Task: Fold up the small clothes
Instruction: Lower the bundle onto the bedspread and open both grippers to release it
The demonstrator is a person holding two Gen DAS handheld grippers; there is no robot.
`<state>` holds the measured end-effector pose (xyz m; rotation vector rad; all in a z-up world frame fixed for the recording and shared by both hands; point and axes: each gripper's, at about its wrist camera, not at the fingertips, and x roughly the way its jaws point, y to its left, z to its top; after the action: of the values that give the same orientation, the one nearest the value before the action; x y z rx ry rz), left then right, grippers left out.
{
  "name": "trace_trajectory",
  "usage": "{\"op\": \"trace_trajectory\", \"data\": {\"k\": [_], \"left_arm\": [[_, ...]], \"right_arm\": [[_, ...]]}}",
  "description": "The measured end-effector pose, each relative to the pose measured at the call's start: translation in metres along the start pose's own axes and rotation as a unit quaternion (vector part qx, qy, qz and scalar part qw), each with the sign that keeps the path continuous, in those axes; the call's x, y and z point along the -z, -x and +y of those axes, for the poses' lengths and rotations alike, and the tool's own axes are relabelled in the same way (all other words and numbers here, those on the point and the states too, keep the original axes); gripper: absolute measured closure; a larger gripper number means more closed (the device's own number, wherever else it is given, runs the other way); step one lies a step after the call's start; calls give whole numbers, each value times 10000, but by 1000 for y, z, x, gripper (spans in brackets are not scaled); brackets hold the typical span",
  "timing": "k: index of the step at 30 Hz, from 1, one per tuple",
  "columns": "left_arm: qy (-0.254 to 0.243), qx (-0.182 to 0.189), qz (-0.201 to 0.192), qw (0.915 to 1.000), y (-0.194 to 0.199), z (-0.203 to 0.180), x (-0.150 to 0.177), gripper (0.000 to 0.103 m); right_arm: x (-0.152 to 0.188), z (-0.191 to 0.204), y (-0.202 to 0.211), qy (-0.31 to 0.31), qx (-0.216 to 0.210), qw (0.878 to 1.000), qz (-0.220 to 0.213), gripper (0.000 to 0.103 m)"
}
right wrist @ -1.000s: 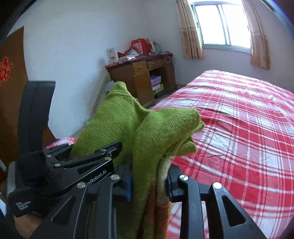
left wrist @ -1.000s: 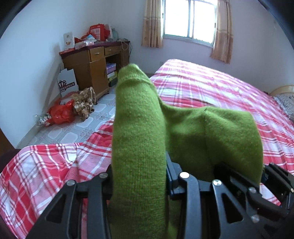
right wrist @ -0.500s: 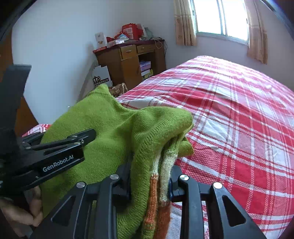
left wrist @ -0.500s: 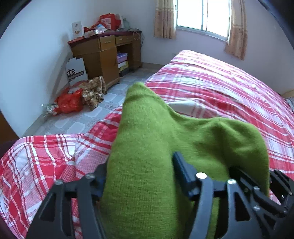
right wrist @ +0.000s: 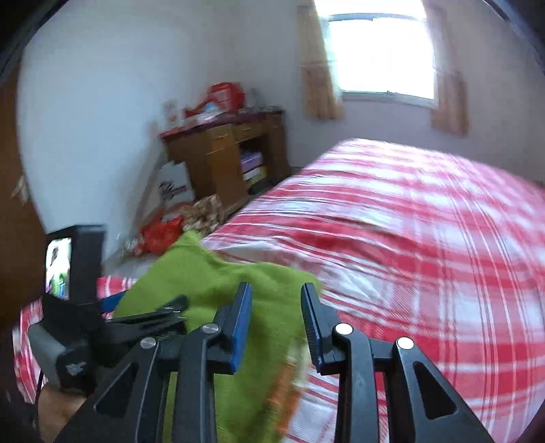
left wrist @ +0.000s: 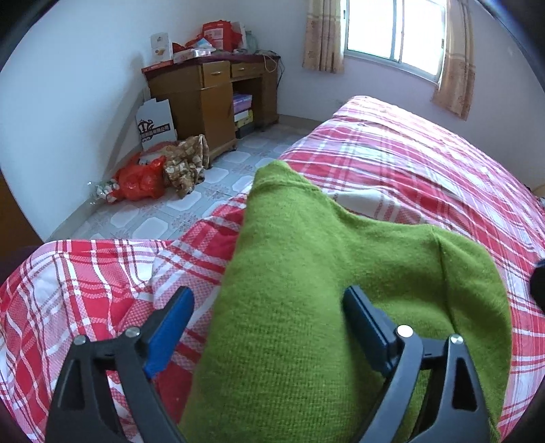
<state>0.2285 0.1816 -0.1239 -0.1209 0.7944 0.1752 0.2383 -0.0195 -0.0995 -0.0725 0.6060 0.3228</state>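
Observation:
A folded green knit sweater (left wrist: 306, 289) lies on the red and white plaid bed (left wrist: 425, 170). My left gripper (left wrist: 269, 327) is open, its two fingers spread on either side of the sweater. In the right wrist view the sweater (right wrist: 218, 289) lies low left with an orange and cream hem near the bottom. My right gripper (right wrist: 276, 323) is open just above it, with nothing between its blue pads. The left gripper body (right wrist: 85, 323) shows at the left of that view. That view is motion blurred.
A wooden desk (left wrist: 218, 92) with boxes and red packages stands by the far wall under a curtained window (left wrist: 395, 30). A red bag (left wrist: 139, 180), a brown bundle (left wrist: 187, 163) and a white sign (left wrist: 155, 124) sit on the tiled floor beside the bed.
Both grippers have opened and let go of the sweater, which now rests on the bed. The right gripper has pulled back and up from it.

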Motion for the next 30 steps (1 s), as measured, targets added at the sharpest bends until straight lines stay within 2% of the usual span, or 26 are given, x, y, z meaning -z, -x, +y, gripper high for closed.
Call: {"op": "trace_trajectory", "data": {"k": [2, 4, 5, 7, 10, 18, 23, 26, 30], "left_arm": [[33, 30, 10, 10000, 0, 1, 0, 10], [111, 84, 48, 9999, -1, 5, 0, 8], [193, 139, 127, 9996, -3, 7, -1, 5], [471, 282, 388, 9977, -12, 15, -1, 3], [743, 411, 607, 9945, -20, 22, -3, 0], [761, 388, 539, 9949, -17, 19, 0, 0], [671, 476, 451, 9956, 11, 21, 10, 0], [457, 278, 295, 9981, 36, 19, 20, 0], [136, 18, 53, 9999, 70, 15, 39, 0]], "right_arm": [[3, 13, -21, 229, -85, 9991, 343, 74], [16, 8, -56, 80, 63, 9956, 936, 74], [22, 3, -68, -12, 75, 9944, 1055, 75], [27, -2, -73, 74, 62, 9969, 776, 76], [26, 3, -78, 216, 178, 9969, 732, 76], [22, 4, -86, 359, 252, 9961, 770, 75], [19, -4, -58, 259, -41, 9976, 639, 74], [23, -6, -7, -4, -40, 9999, 127, 73], [45, 11, 42, 72, -219, 9997, -21, 73]]}}
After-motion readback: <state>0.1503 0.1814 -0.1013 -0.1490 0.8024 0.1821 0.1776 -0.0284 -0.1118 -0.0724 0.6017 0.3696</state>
